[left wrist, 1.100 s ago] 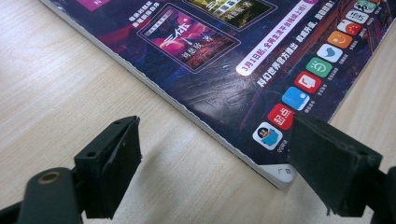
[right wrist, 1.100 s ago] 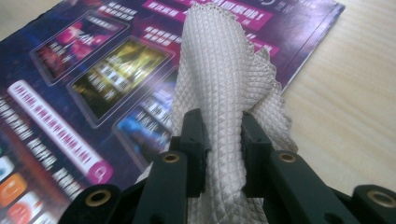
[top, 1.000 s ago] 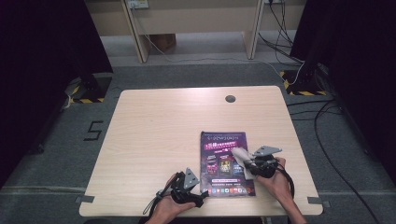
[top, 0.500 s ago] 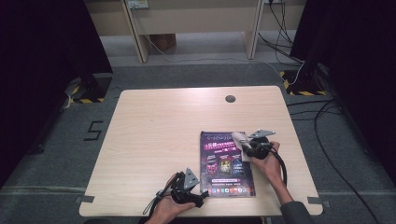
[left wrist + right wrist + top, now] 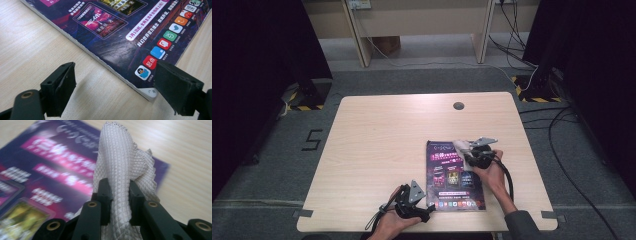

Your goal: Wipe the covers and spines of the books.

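- Bench (image 5: pixel 377 150): pale wood top, small dark round grommet (image 5: pixel 458 105) at 12 o'clock near the far edge; grey floor around it with a "5" marking (image 5: pixel 312 139) at 9 o'clock.
- Magazine (image 5: pixel 454 175): dark purple glossy cover, lies flat at about 5 o'clock of the bench centre, near edge close to the bench's near edge.
- Right gripper (image 5: pixel 469 152): over the magazine's upper right part, at 1 o'clock of its centre; jaws narrow, clamped on a white cloth.
- Left gripper (image 5: pixel 428 210): at the magazine's near left corner, 7 o'clock of it; jaws wide, holding nothing.
- White cloth (image 5: pixel 120 170): waffle-textured, bunched and standing up out of the right jaws, over the cover's top area.
- Progress, as a judgement: looks like wiping the cover. Cloth is gripped and up at the cover's far end; the left gripper looks placed to steady the corner but clamps nothing yet. How much of the cover is wiped I cannot tell.
- View differences: left gripper view (image 5: pixel 113 82) gives the page-edge thickness, app icons and the corner sitting between the open jaws, untouched; right gripper view gives cloth weave and the pinch; high view gives overall layout.
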Demonstrator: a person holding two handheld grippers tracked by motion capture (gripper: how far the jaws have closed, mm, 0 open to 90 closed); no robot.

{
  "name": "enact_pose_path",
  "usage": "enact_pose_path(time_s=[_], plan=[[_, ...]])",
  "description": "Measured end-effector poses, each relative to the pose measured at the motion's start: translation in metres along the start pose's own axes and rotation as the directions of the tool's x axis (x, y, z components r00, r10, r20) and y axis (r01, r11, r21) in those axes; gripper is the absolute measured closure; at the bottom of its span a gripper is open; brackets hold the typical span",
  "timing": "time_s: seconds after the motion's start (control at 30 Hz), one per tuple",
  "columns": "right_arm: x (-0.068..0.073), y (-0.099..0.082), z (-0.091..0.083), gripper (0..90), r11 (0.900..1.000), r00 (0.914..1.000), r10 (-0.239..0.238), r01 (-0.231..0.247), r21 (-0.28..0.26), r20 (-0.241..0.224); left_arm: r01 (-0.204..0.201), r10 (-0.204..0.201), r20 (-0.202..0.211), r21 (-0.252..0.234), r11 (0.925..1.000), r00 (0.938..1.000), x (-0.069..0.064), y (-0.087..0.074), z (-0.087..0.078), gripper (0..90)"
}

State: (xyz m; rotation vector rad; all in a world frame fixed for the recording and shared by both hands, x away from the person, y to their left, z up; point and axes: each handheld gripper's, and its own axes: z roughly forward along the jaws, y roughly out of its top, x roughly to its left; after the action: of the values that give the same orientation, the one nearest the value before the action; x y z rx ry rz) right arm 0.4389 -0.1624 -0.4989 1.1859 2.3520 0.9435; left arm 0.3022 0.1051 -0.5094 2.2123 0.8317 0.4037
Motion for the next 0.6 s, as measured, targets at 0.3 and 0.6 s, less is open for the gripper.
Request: enact_pose_path(time_s=[0.3, 0.6], plan=[[0.049, -0.005, -0.002, 76.4, 0.9962, 0.983, -0.087, 0.087, -0.007, -0.162, 0.004, -0.004, 0.001, -0.001, 1.0, 1.0, 0.0, 0.0, 0.0, 17.0], [0.069, -0.008, -0.004, 76.5, 0.9916, 0.9631, -0.129, 0.128, -0.018, -0.236, 0.001, -0.001, -0.002, 0.001, 1.0, 1.0, 0.0, 0.0, 0.0, 16.9]])
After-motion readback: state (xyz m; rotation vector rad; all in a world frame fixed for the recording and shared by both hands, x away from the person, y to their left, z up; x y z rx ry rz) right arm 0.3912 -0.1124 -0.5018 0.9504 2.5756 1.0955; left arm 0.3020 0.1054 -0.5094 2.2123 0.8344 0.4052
